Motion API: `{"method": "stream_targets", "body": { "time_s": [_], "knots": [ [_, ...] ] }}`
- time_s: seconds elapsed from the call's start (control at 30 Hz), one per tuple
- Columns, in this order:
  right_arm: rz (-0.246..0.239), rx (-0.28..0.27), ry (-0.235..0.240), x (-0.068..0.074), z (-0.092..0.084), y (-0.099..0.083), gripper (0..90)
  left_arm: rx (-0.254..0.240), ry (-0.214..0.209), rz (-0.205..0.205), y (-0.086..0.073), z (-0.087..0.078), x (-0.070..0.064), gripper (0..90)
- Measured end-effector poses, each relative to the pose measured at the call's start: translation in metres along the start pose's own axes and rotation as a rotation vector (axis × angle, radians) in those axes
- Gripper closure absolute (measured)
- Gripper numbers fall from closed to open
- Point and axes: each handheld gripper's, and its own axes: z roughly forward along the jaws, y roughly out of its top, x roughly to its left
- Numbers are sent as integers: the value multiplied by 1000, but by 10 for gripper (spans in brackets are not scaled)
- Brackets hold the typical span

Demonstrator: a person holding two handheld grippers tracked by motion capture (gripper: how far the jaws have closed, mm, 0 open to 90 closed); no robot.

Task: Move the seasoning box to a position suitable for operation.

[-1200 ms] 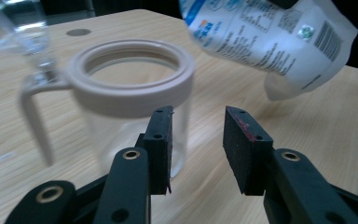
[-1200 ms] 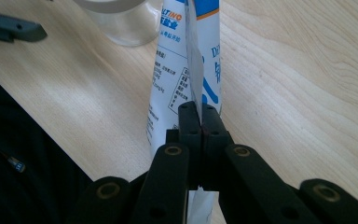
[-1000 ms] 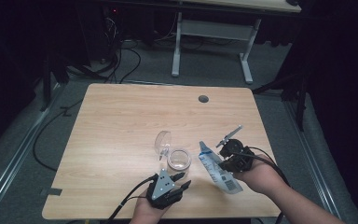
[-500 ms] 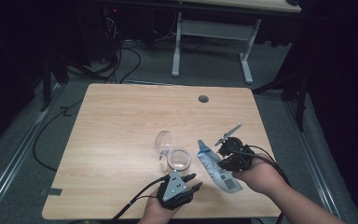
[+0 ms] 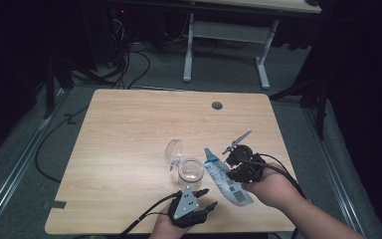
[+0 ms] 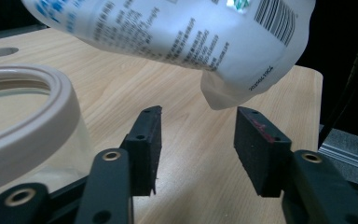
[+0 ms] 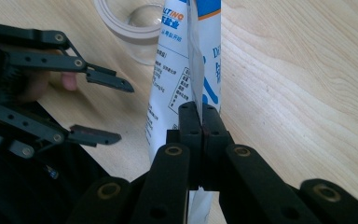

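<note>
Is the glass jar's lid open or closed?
Open. The jar stands upright on the table, and its clear lid is swung back, tilted up beside the open mouth.

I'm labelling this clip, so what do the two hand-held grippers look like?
Both are black, built of linked bars with brass-coloured rivets and flat black pads. The left hand-held gripper carries a grey three-cornered plate on top and trails a black cable. The right hand-held gripper trails a black cable too. Forearms are bare, no sleeves.
</note>
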Motion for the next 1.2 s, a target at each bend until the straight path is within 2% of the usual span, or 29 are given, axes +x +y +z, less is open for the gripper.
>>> {"method": "stream_targets", "body": {
  "time_s": [0.4,0.83,1.07,1.2],
  "knots": [
    [-14,10,11,7,2,4,900,9,-26,17,-4,11,-7,477],
    [-20,-11,10,18,-5,12,900,-16,-33,35,-1,17,-12,419],
    [-25,-30,20,25,-9,16,900,-33,-15,37,3,22,-14,402],
    [-20,-30,29,27,-9,17,900,-21,4,41,2,26,-15,401]
  ]
}}
